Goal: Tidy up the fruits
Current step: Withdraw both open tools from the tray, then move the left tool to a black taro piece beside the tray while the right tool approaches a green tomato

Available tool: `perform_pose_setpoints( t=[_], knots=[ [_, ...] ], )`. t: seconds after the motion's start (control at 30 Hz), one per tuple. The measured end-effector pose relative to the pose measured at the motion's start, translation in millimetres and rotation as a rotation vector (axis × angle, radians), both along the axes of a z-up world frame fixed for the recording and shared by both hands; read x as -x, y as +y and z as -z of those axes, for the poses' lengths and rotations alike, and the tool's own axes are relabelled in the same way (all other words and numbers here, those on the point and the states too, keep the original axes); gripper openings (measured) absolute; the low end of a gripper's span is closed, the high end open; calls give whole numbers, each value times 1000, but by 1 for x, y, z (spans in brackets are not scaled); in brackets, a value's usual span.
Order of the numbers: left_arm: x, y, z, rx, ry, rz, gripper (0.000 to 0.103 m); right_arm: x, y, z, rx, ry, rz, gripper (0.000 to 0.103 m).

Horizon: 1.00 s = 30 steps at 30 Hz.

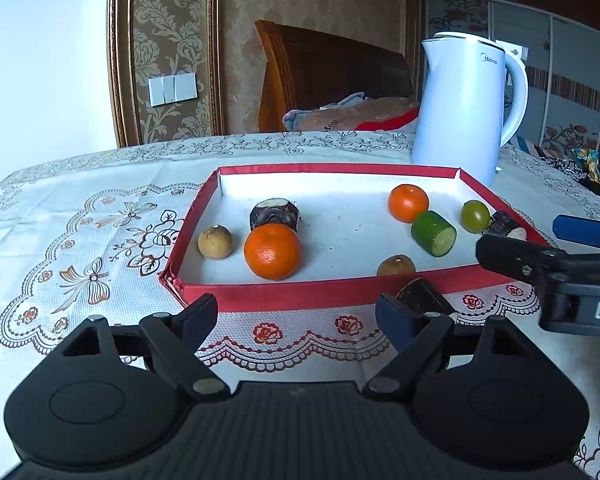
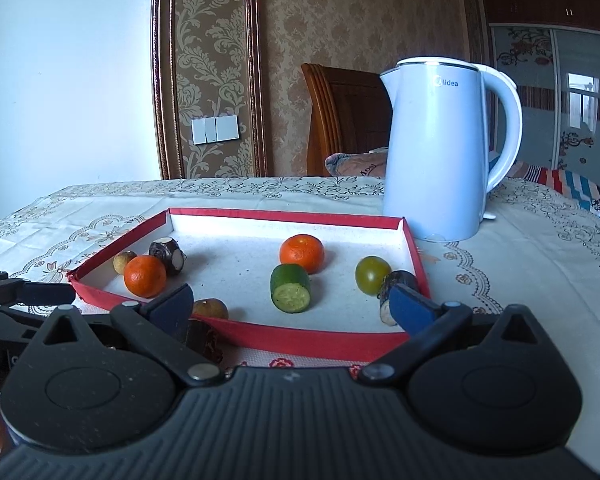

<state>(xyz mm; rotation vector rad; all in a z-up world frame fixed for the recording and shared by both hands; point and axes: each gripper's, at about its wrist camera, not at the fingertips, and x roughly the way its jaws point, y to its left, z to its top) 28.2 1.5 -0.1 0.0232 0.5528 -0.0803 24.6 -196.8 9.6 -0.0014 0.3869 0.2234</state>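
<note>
A red-rimmed tray lies on the tablecloth. In it are two oranges, a cucumber piece, a green tomato, two brown longans and two dark sugarcane pieces. Another dark sugarcane piece lies on the cloth just in front of the tray. My left gripper is open and empty before the tray's near rim. My right gripper is open and empty over the near rim; it also shows in the left wrist view.
A white electric kettle stands behind the tray's far right corner. The patterned tablecloth spreads left of the tray. A wooden headboard and bedding lie beyond the table.
</note>
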Motion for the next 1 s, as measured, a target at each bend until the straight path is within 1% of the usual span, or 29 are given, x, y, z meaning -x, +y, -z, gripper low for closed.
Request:
perform_pose_setpoints(
  t=[0.17,0.27,0.37,0.43,0.53,0.7,0.8,0.9,1.0],
  knots=[
    [-1,1,1,11,17,-1,86,13,-2,-1,21,-25,4,103],
    [-1,1,1,25,13,14,86,24,-4,0,33,-45,2,103],
    [-1,0,1,20,4,17,86,36,-9,2,31,-48,-1,103],
    [-1,0,1,22,6,17,86,43,-17,4,6,-33,1,103],
    [-2,1,2,27,12,17,86,56,-39,4,-69,-31,28,103],
    [-4,2,3,42,32,21,86,70,-71,8,-146,14,72,103],
    [-3,1,3,44,29,32,86,76,-80,14,-102,46,100,103],
    [-1,-3,2,35,23,60,86,82,-84,16,-95,43,112,103],
    [0,-8,3,8,15,78,86,72,-76,16,-51,82,112,103]
  ],
)
